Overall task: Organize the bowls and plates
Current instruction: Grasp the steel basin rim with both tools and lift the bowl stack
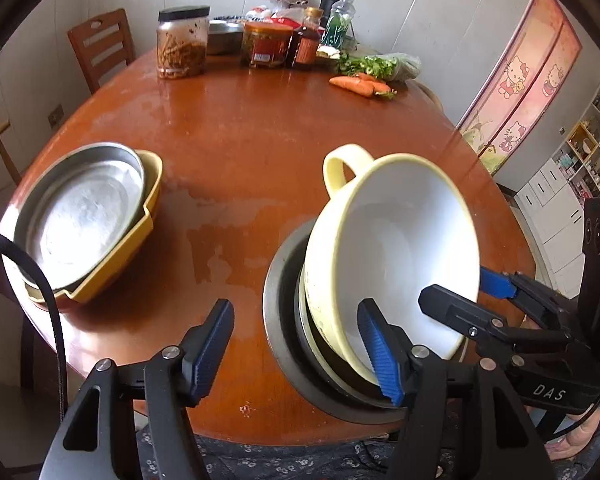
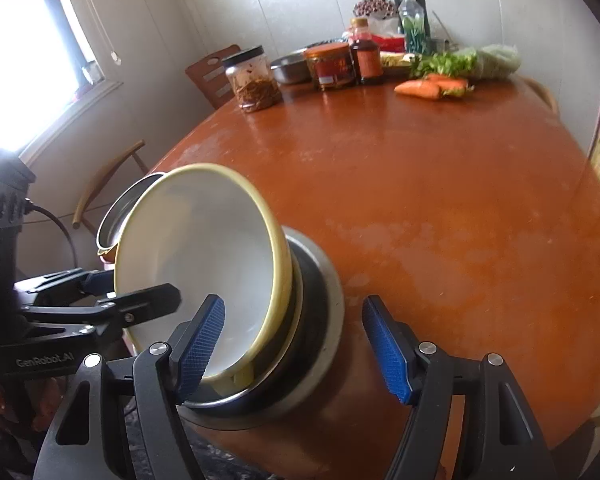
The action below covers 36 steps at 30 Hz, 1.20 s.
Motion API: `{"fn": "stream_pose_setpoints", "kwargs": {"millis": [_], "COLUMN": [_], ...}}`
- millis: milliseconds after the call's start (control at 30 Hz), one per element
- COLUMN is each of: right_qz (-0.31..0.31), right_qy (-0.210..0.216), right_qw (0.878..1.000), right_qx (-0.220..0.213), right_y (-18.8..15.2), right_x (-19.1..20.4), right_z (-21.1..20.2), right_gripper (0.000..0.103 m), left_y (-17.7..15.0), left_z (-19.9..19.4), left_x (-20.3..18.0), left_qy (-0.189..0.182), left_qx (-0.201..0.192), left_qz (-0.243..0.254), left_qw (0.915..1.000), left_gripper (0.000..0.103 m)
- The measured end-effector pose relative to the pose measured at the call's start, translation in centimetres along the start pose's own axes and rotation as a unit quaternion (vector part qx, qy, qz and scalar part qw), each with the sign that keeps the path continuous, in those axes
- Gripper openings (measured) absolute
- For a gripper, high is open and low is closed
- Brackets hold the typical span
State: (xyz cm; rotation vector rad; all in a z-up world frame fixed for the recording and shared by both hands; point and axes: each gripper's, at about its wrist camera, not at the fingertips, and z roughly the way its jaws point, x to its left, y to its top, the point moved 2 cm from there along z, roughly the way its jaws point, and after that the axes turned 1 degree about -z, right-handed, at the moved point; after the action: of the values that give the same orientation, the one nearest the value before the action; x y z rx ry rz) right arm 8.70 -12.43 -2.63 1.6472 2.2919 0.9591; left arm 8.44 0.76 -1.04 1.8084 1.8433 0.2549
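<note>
A pale yellow bowl [image 1: 392, 248] with a loop handle and a white inside leans tilted in a stack of dark metal bowls [image 1: 284, 320] near the table's front edge. My left gripper [image 1: 296, 354] stands open, one finger over the bowl's near rim and the other out over bare table. My right gripper [image 2: 294, 350] is open too, its left pad inside the yellow bowl [image 2: 204, 248] and its right pad outside the metal stack [image 2: 320, 320]. No pad presses on the rim. At the left, a steel plate [image 1: 80, 224] sits in a mustard dish [image 1: 148, 216].
Jars [image 1: 182, 44], sauce bottles [image 1: 306, 40], a steel basin, greens and carrots [image 1: 360, 84] crowd the far side of the round wooden table [image 1: 240, 140]. Wooden chairs [image 1: 100, 44] stand behind and to the left. A black cable [image 1: 40, 280] hangs at the near left.
</note>
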Motion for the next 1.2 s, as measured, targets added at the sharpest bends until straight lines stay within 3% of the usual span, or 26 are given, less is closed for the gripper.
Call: {"fn": "stream_pose_setpoints", "kwargs": {"millis": [300, 433, 500, 700, 967, 1200], "right_qz": [0.039, 0.037, 0.034, 0.033, 0.005, -0.039], "right_qy": [0.038, 0.053, 0.047, 0.041, 0.045, 0.077], "right_qw": [0.998, 0.997, 0.998, 0.998, 0.999, 0.996], "right_qx": [0.033, 0.036, 0.034, 0.035, 0.017, 0.001], "right_y": [-1.1, -1.4, -1.4, -0.9, 2.0, 5.6], "right_x": [-0.5, -0.1, 0.1, 0.4, 2.8, 7.9], "right_z": [1.3, 1.2, 1.1, 1.2, 0.6, 1.6], "right_gripper": [0.073, 0.064, 0.063, 0.060, 0.060, 0.060], "left_y": [-0.8, -0.8, -0.8, -0.2, 1.9, 3.6], "left_z": [1.6, 1.9, 1.9, 1.9, -1.1, -4.7], "left_x": [0.0, -0.2, -0.4, -0.1, 2.0, 7.1], "left_qy": [-0.016, -0.029, -0.038, -0.028, -0.026, 0.004], "left_qx": [0.029, 0.033, 0.034, 0.037, 0.007, -0.030], "left_qz": [-0.009, -0.016, -0.017, -0.020, -0.038, -0.071], "left_qw": [0.9994, 0.9989, 0.9986, 0.9987, 0.9989, 0.9970], "left_gripper": [0.069, 0.063, 0.055, 0.056, 0.056, 0.056]}}
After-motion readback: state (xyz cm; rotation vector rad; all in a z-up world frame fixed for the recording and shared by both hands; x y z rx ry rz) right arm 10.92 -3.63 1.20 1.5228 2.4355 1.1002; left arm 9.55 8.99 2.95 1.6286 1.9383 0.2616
